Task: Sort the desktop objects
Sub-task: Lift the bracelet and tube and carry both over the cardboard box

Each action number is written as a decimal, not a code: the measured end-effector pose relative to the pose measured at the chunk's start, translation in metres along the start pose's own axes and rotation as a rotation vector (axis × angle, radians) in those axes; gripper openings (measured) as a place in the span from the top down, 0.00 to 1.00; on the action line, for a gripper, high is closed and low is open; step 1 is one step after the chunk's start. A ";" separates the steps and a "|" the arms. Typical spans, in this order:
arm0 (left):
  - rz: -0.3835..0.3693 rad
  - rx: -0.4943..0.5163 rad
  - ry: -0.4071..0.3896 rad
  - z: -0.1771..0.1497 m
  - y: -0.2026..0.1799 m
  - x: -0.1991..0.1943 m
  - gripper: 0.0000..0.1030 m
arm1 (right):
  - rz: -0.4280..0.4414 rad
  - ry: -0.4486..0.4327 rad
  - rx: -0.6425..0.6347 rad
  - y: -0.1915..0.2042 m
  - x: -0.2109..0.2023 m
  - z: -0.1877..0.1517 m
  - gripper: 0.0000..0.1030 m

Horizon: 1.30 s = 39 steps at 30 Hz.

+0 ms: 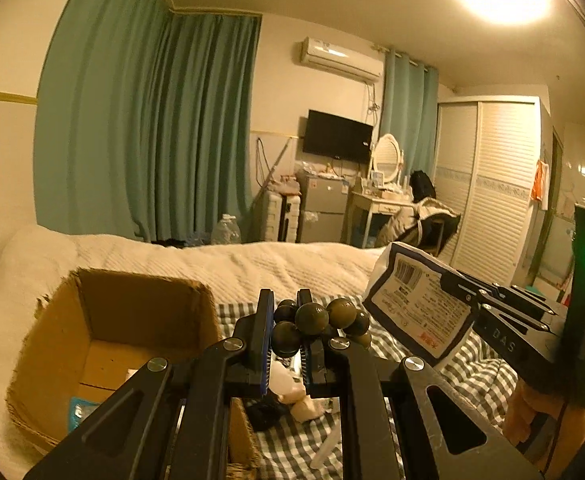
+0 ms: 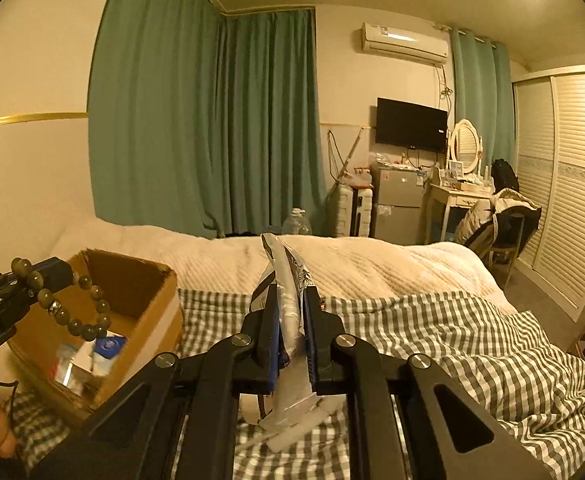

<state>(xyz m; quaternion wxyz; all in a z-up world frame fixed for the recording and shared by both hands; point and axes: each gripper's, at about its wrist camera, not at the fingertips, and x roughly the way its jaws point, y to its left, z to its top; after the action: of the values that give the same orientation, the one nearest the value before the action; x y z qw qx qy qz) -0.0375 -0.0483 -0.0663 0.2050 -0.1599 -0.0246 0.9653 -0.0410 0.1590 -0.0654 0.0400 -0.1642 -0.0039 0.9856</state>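
Hanging from the clamped left tool (image 1: pixel 286 322), the bead bracelet (image 1: pixel 320 320) has the cardboard box (image 1: pixel 104 320) open at its eight o'clock, nearer than the right tool (image 2: pixel 290 312) pinching the upright foil packet (image 2: pixel 288 300).

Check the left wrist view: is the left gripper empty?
No, the left gripper is shut on a bead bracelet, held above the checked blanket beside the cardboard box.

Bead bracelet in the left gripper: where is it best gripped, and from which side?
Across the strand, as now: the left gripper pinches one stretch of the bead bracelet from the side, and the loop hangs free below. Round beads would slip; the cord gives hold.
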 end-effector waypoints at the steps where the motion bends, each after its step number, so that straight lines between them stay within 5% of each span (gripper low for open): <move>1: 0.008 -0.001 -0.008 0.002 0.002 -0.003 0.89 | 0.004 -0.005 0.001 0.003 -0.001 0.002 0.91; 19: 0.118 -0.008 -0.094 0.027 0.052 -0.035 0.89 | 0.108 -0.045 0.004 0.071 -0.003 0.026 0.91; 39: 0.297 -0.048 -0.075 0.022 0.124 -0.030 0.89 | 0.239 -0.024 -0.020 0.153 0.025 0.031 0.91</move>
<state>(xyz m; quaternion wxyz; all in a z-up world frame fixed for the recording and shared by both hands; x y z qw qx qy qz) -0.0665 -0.1730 -0.0508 0.0552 -0.1305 -0.0314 0.9894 -0.0869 0.0083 -0.0469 -0.0797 -0.1521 0.0053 0.9851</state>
